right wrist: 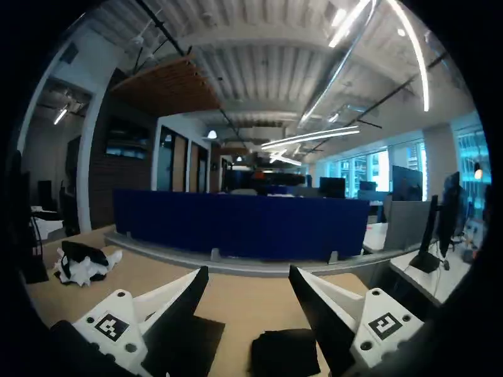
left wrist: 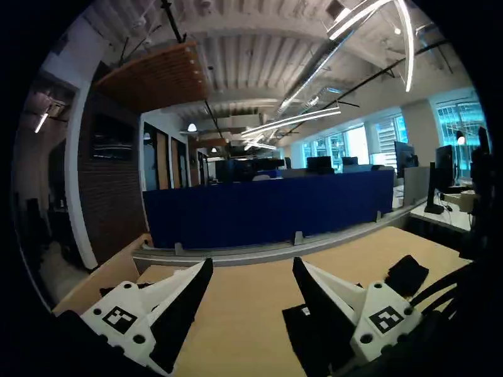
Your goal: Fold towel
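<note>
The left gripper (left wrist: 251, 262) is held level above the wooden desk (left wrist: 245, 320), its fingers spread wide apart with nothing between them. A crumpled black cloth (left wrist: 405, 274) is seen lying on the desk to the right of the fingers. The right gripper (right wrist: 248, 270) is likewise held over the desk (right wrist: 248, 305), its fingers wide apart and empty. A folded black towel (right wrist: 286, 352) is seen on the desk low in the gap between these fingers, and whether it is touched by either cannot be told. A flat black sheet (right wrist: 204, 336) is laid just beside it, by the left finger. A heap of black and white cloth (right wrist: 82, 262) is left at the far left of the desk. A blue partition (right wrist: 239, 226) is set along the desk's far edge
</note>
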Demonstrator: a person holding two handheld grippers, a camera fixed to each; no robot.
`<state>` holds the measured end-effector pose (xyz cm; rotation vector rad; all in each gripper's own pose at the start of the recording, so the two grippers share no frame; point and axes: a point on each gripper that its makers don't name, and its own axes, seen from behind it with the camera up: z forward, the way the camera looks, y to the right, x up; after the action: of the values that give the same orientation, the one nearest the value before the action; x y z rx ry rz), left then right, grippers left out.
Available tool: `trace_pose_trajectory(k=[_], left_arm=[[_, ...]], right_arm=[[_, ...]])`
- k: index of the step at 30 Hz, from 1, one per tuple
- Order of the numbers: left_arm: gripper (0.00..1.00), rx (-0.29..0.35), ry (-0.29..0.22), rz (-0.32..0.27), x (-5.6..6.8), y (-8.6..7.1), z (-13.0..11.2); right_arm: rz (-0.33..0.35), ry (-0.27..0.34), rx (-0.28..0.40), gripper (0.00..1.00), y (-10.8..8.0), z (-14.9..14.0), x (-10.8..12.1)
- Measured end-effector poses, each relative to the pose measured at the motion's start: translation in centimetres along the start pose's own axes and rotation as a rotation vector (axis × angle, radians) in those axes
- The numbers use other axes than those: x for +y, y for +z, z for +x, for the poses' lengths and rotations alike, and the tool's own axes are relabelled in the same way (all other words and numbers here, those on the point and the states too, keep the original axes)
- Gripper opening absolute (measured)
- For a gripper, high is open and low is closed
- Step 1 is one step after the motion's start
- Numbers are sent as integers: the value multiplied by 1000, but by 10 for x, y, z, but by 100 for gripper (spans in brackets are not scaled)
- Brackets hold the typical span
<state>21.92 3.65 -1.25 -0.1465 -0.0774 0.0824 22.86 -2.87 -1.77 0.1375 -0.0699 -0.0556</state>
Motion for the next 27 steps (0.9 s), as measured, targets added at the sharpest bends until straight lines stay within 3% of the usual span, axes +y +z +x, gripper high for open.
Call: trace_pose_trajectory(k=[12,18,27], left_arm=[[94,-194,100,-248,48,-10,-54],[94,-239,99,-309,61,-15,-68],[94,-284,99,-345,72,-14,-93]], right_arm=[[264,-100,-217,100,-11,-47,-48],[305,-128,-262,100,-13,-55,-56],[333,-147,-299,100,-14,-77,-65]])
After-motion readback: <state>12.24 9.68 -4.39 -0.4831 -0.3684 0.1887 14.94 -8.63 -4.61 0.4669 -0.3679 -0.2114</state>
